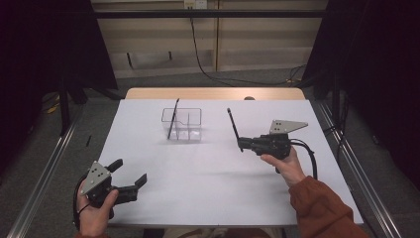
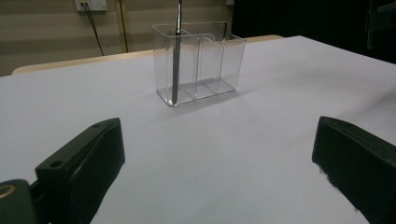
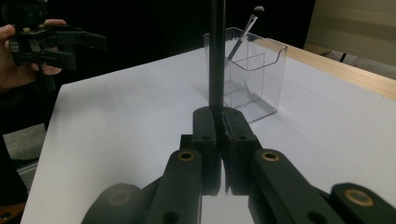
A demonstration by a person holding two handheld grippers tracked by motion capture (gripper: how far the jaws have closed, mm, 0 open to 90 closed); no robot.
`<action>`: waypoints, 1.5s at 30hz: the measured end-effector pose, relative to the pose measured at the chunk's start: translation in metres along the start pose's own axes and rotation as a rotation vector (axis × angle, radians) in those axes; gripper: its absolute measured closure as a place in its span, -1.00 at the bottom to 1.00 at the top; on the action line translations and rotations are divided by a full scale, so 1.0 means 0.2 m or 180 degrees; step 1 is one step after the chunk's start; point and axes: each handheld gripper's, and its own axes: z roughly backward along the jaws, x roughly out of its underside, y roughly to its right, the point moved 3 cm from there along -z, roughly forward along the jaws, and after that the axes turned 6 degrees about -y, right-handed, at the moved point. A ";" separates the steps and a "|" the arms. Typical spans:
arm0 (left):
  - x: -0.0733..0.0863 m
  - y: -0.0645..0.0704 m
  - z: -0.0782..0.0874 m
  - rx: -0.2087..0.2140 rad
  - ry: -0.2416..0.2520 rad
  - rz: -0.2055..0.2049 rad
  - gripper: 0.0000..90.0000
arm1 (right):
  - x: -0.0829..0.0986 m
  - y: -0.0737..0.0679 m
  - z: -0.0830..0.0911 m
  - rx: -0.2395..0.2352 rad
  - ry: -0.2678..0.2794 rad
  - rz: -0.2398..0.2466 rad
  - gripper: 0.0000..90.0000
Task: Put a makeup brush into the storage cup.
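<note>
left gripper jaws apart, right gripper — jaws clamped

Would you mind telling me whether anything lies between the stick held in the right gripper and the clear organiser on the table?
Nothing visible does. The right gripper is shut on a thin dark stick, and bare white table lies between it and the clear organiser. Another stick already stands in the organiser's left compartment; the other compartments look free.

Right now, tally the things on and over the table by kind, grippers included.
Slim dark brushes: 2, one standing in the organizer, one clamped in the right gripper
Clear organizer: 1
Grippers: 2, left gripper, right gripper
Total: 5
</note>
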 end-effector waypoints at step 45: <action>-0.27 0.30 -0.28 0.0557 0.0163 -0.0297 -0.95 | 0.00 -0.18 -0.14 -0.0307 -0.0004 0.0096 0.88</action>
